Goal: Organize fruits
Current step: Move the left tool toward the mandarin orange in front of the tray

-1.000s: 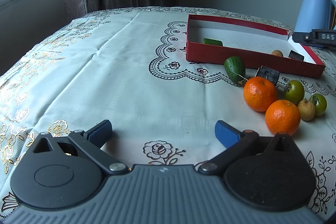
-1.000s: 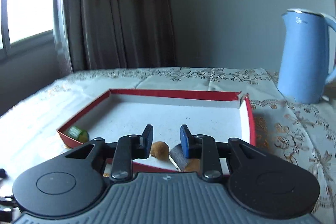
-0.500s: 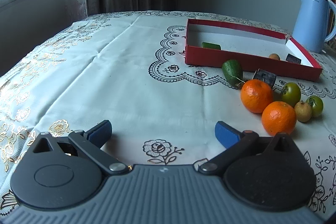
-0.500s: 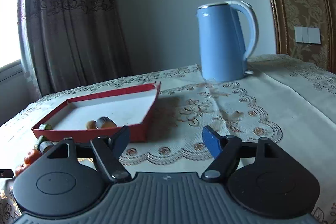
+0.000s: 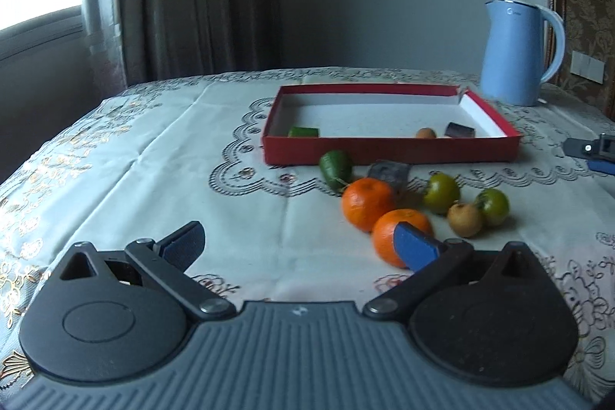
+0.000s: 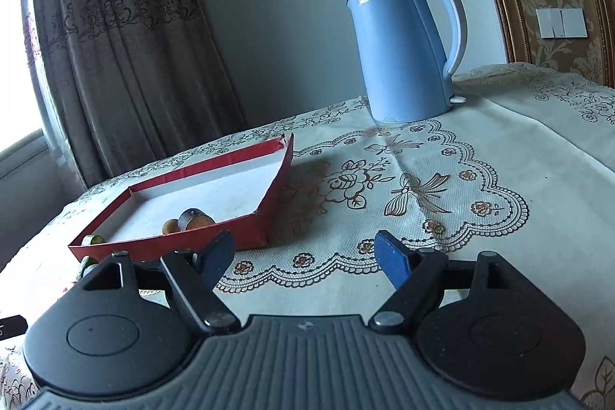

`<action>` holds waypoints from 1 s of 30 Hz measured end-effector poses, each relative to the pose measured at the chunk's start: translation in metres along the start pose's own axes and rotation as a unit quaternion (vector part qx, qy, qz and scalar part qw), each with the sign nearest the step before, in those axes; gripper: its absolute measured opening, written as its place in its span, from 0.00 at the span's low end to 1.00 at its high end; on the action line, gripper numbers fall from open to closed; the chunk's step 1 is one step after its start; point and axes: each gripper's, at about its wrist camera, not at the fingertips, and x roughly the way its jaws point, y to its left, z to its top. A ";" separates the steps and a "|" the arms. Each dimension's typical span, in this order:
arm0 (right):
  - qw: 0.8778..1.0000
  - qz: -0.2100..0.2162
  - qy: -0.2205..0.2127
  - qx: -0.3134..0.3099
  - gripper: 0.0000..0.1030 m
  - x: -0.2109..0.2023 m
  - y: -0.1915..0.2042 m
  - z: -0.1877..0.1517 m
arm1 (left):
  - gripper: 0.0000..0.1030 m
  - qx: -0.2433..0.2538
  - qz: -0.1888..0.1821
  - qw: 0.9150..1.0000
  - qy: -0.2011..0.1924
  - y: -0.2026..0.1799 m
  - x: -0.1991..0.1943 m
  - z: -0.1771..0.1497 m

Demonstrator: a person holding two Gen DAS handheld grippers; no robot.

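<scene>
A red tray [image 5: 384, 151] with a white floor holds a green piece [image 5: 303, 131], a small brown fruit [image 5: 425, 133] and a dark cut piece [image 5: 459, 130]. In front of it on the cloth lie a green fruit [image 5: 335, 168], another dark piece [image 5: 388, 173], two oranges [image 5: 367, 204] [image 5: 384, 241], two green tomatoes [image 5: 441, 193] [image 5: 493, 206] and a brown fruit [image 5: 464, 219]. My left gripper [image 5: 300, 244] is open and empty, its right finger overlapping the nearer orange. My right gripper [image 6: 303, 254] stands open and empty, right of the tray [image 6: 173, 241].
A blue kettle [image 5: 517, 52] stands behind the tray's right corner, also the kettle [image 6: 399, 52] in the right wrist view. Curtains and a window lie beyond the table's far-left edge. Embroidered tablecloth [image 6: 423, 187] stretches right of the tray.
My right gripper opened and swung from over the tray to its right side; the dark piece lies in the tray. My left gripper shifted right, so the nearer orange now sits behind its right finger.
</scene>
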 end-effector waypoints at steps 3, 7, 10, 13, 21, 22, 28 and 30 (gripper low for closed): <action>1.000 0.003 0.003 0.003 0.77 0.001 -0.001 0.000 | 1.00 0.011 -0.013 1.000 -0.002 -0.020 0.002 0.003; 1.000 0.006 0.005 0.009 0.77 0.001 -0.003 0.000 | 1.00 0.021 -0.008 1.000 0.018 -0.042 0.018 0.003; 1.000 0.009 0.007 0.011 0.77 0.001 -0.004 0.000 | 1.00 0.024 0.003 0.999 0.040 -0.053 0.032 0.001; 1.000 0.011 0.007 0.014 0.77 0.001 -0.004 0.000 | 1.00 0.024 0.018 0.998 0.056 -0.057 0.045 0.001; 0.999 0.017 0.010 0.025 0.77 0.003 -0.008 0.000 | 1.00 0.018 0.037 0.996 0.073 -0.057 0.058 0.002; 0.999 0.018 0.011 0.026 0.77 0.003 -0.008 0.001 | 1.00 0.018 0.038 0.996 0.074 -0.056 0.059 0.002; 0.999 0.016 0.014 0.029 0.77 0.004 -0.009 0.001 | 0.94 0.014 0.028 0.997 0.074 -0.056 0.059 0.001; 0.999 0.015 0.015 0.030 0.77 0.004 -0.009 0.001 | 0.92 0.013 0.026 0.997 0.073 -0.056 0.059 0.001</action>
